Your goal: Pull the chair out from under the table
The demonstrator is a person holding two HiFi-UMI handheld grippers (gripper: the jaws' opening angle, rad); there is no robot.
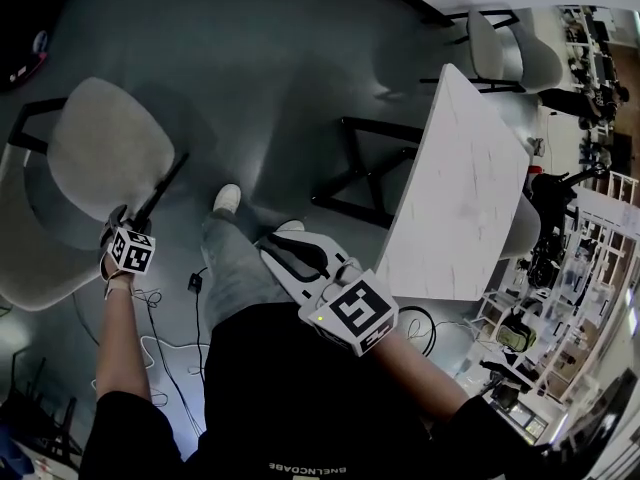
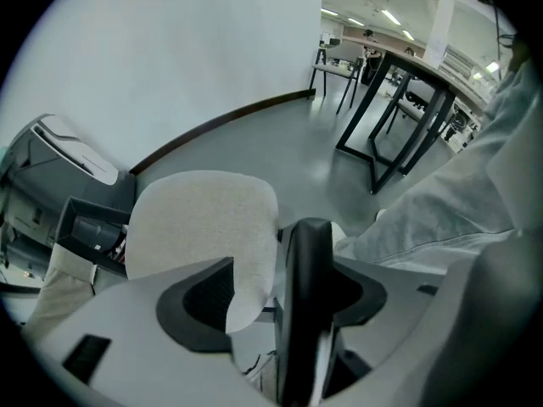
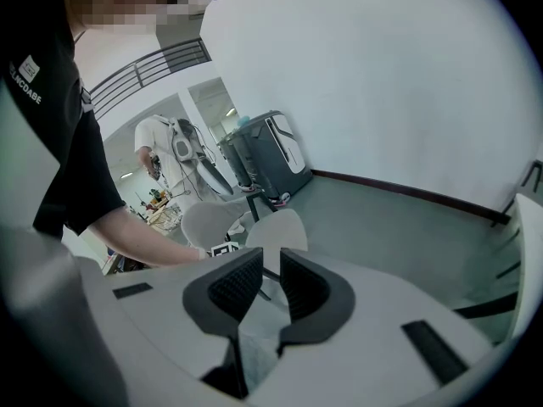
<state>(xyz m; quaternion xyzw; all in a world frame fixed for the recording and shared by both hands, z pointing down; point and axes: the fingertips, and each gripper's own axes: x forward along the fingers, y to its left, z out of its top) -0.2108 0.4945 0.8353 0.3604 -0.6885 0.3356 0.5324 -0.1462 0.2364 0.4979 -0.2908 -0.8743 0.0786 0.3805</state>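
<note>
Pale grey padded chair with a black metal frame (image 1: 105,148), standing on the grey floor (image 1: 300,58) well clear of the white marble-topped table (image 1: 460,188), left gripper (image 1: 125,223) pointing down at its back, jaws wide apart around a black frame bar (image 2: 305,295) (not pinching it), right gripper (image 1: 288,255) beside the person's leg (image 1: 230,268), jaws a narrow gap apart, empty.

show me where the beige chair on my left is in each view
head view: chair at left, upper half.
left gripper view: chair centre-left, just beyond the jaws.
right gripper view: chair small, centre, above the jaws.
shared landmark: white table, right in head view, upper right in left gripper view; unclear in right gripper view.
</note>
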